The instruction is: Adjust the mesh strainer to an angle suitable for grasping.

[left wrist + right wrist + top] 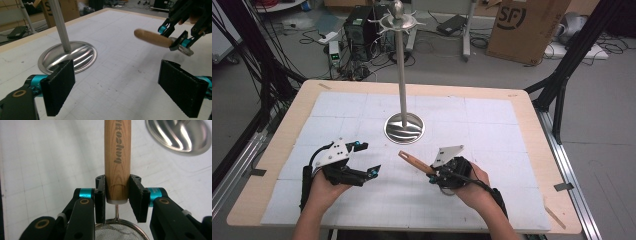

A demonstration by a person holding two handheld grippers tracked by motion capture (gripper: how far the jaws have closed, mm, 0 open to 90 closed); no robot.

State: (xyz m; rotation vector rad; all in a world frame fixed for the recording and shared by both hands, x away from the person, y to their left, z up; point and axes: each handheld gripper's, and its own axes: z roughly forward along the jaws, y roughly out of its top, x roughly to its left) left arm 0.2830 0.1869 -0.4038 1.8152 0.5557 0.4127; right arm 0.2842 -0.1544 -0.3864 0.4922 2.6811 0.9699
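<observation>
Strainer (117,230) handle pinched in right tool (117,192), left tool (125,87) spread; next, hang it on far stand (401,75).

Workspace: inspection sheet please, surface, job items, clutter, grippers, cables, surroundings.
Surface: wooden table under a white gridded mat, faint marks.
Job's things: strainer with wooden handle, mesh bowl by the jaws; metal stand upright on a round base, hooks on top.
Clutter: nothing seen.
Grippers: right gripper shut on the strainer handle; left gripper open, nothing between its pads.
Cables: black cable along the right wrist; tangled leads on the floor.
Surroundings: cardboard box, electronics box, black frame legs.
</observation>
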